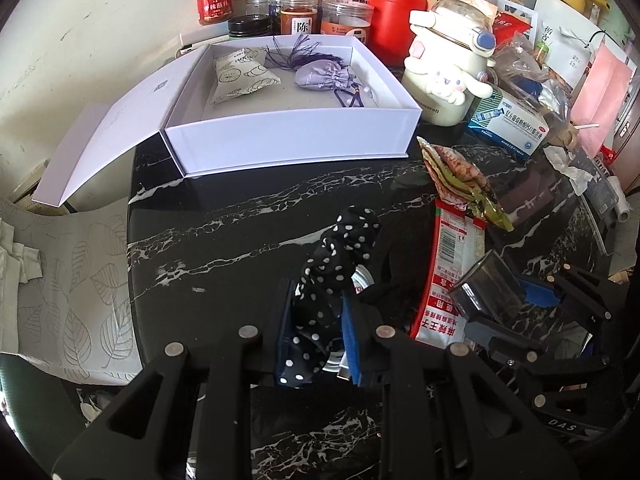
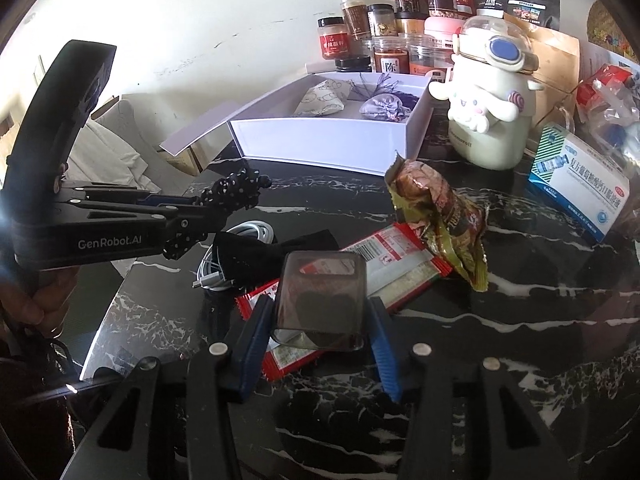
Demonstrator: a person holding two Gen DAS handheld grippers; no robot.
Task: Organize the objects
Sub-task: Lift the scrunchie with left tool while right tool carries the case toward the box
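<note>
My left gripper [image 1: 320, 344] is shut on a black scrunchie with white dots [image 1: 340, 264], held above the black marble table; it also shows in the right wrist view [image 2: 232, 196]. My right gripper [image 2: 320, 340] is shut on a smoky clear phone case [image 2: 320, 300], also seen in the left wrist view [image 1: 488, 288]. An open white box [image 1: 288, 140] stands beyond, holding a printed sachet [image 1: 240, 76] and a purple pouch [image 1: 316, 76]. The box shows in the right wrist view [image 2: 320, 144] too.
A red snack packet [image 2: 384, 256], a crumpled foil wrapper [image 2: 444, 216], a white cable [image 2: 240, 244] and a black cloth [image 2: 276, 252] lie on the table. A cartoon jar [image 2: 488, 120], a medicine box [image 2: 576, 188] and spice jars [image 2: 384, 32] stand behind.
</note>
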